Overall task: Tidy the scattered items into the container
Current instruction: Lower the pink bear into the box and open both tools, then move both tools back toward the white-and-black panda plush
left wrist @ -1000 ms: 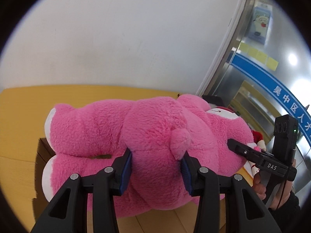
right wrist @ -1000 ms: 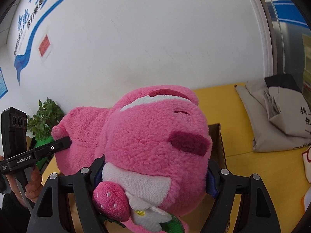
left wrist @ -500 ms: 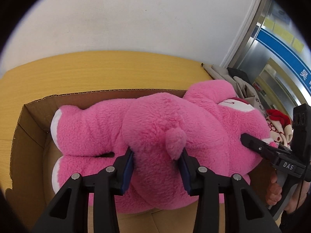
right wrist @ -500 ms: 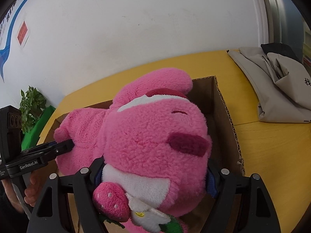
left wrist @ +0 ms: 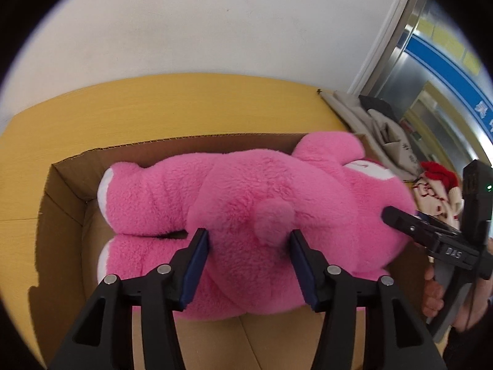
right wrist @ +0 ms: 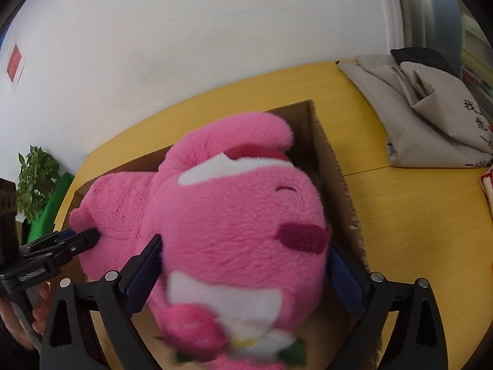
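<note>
A big pink plush bear point(left wrist: 246, 203) lies on its side inside an open cardboard box point(left wrist: 58, 191). My left gripper point(left wrist: 249, 246) is shut on the bear's rump, beside its small tail. My right gripper point(right wrist: 243, 259) is around the bear's head point(right wrist: 234, 215); its fingers look slightly parted from the fur, and the head is blurred. The right gripper also shows at the right of the left wrist view point(left wrist: 400, 219), at the bear's head. The box's right wall point(right wrist: 332, 166) stands beside the head.
The box sits on a yellow wooden table point(left wrist: 185, 104) against a white wall. A folded beige cloth bag point(right wrist: 425, 114) lies at the table's far right. A white-and-red plush toy point(left wrist: 434, 185) lies right of the box. A green plant point(right wrist: 34, 178) stands off the left.
Both grippers lowered the bear from above the box down into it. The right gripper's fingers have spread from the head, which has begun to drop.
</note>
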A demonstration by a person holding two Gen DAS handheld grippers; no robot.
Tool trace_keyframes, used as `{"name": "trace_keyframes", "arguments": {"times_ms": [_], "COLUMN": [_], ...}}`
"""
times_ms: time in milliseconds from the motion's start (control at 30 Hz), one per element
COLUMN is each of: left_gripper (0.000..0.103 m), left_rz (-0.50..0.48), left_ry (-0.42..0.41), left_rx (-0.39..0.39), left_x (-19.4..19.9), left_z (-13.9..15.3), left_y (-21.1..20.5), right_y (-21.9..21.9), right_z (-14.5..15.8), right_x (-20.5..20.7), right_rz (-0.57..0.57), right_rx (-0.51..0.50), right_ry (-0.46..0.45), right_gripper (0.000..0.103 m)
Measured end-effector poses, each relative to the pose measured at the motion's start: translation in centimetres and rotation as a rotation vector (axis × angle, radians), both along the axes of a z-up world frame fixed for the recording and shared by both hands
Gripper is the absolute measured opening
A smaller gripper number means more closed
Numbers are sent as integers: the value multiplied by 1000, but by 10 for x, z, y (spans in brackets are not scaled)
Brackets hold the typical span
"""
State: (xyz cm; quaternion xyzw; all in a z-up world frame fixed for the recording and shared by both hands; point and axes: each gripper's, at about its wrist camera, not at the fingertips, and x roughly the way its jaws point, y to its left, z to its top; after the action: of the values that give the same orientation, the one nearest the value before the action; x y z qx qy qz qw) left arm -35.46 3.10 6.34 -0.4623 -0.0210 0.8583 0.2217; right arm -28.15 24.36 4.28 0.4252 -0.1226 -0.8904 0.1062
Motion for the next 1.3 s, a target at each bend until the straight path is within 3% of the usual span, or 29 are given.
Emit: {"name": "trace_keyframes", "arguments": {"times_ms": [200, 300, 367, 467, 567, 800, 1067, 1300], "left_gripper": [52, 63, 80, 80, 80, 80, 80, 80], "left_rz": [2, 60, 114, 170, 189, 175, 187, 128], "left_ry": [160, 244, 295, 351, 399, 504, 488, 499], "left_rx": [-12, 3, 10, 19, -21, -93, -86, -118], "left_x": [68, 117, 152, 205, 251, 341, 410, 428], "left_z": [75, 120, 147, 178, 197, 205, 161, 130], "left_y": [-43, -72, -88, -104, -109, -94, -70, -37], "right_y": [22, 40, 46, 52, 51, 34, 3, -7], "right_z": [56, 100, 128, 168, 196, 224, 176, 144], "right_x": [55, 101, 132, 185, 234, 335, 392, 417], "right_rz": [72, 67, 69, 74, 86, 113, 112, 42], "right_rx": [-10, -71, -96, -97, -70, 9, 45, 99], "right_ry": [143, 231, 291, 368, 419, 485, 419, 383], "right_gripper": [103, 103, 103, 103, 103, 103, 103, 103]}}
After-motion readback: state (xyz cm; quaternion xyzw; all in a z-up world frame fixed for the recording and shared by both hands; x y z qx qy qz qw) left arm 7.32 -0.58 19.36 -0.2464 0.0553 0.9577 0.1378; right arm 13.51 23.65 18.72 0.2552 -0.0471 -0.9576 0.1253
